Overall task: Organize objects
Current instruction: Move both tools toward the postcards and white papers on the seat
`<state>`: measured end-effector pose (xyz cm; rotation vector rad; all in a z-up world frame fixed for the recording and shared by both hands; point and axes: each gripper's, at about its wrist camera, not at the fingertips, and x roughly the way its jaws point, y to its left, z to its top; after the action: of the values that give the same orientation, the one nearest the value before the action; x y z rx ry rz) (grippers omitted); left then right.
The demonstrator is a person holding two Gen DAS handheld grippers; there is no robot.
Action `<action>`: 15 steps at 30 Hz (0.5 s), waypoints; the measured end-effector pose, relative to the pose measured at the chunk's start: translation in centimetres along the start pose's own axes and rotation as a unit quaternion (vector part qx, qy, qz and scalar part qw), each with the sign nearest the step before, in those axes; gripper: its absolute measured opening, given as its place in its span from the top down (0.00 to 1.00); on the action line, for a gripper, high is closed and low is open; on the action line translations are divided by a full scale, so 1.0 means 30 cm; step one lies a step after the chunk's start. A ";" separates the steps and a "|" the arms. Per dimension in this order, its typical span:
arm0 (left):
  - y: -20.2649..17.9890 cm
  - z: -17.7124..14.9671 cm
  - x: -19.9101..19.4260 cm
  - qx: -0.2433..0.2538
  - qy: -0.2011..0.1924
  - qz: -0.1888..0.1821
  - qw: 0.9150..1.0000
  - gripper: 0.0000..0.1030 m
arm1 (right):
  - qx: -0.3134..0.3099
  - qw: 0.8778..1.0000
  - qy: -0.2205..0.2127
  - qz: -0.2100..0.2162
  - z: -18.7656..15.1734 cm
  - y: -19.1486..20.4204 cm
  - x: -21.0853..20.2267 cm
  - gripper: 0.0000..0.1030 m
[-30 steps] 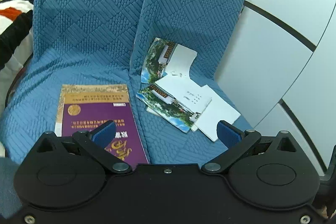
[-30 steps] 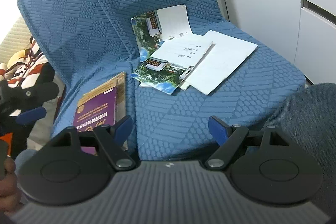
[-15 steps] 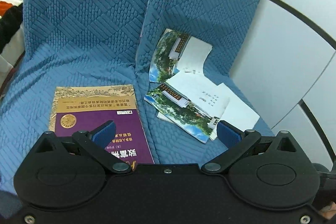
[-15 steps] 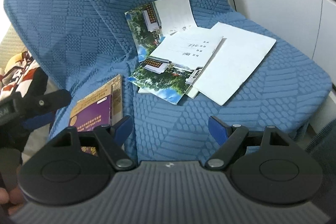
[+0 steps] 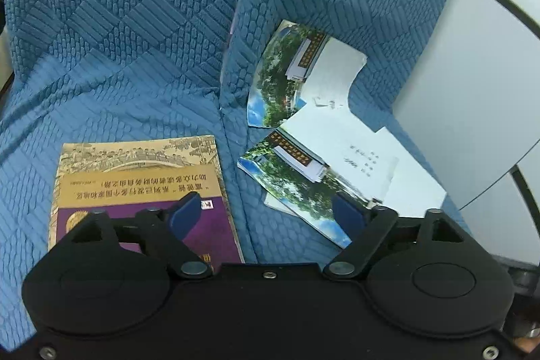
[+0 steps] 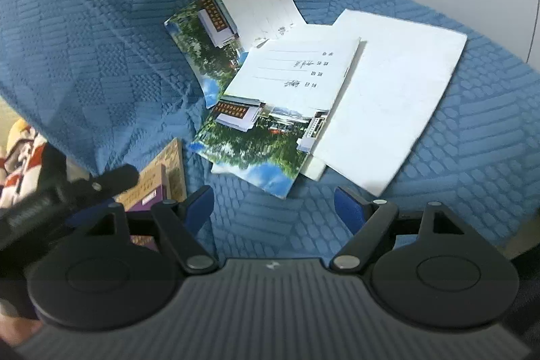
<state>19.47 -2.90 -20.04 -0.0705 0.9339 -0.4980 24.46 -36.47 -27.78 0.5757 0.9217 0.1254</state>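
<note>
The purple book (image 5: 135, 188) lies flat on the left seat cushion (image 5: 101, 97), directly under the left gripper (image 5: 266, 215), its long axis running away from it. The scattered booklets (image 6: 280, 113) lie ahead of the right gripper (image 6: 273, 211). Both jaws gape wide, empty.

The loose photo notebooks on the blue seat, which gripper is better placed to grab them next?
Probably the right gripper: open, with the notebooks straight ahead. The left gripper sits over the purple book.
</note>
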 end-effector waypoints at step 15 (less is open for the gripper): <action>0.029 0.076 0.292 -0.064 0.065 -0.080 0.993 0.64 | 0.113 0.991 0.054 0.037 0.049 -0.090 0.157 0.55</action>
<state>25.90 -6.34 -25.51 -0.2316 1.0922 -0.5955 28.11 -37.75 -31.87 0.8195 1.0267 0.1210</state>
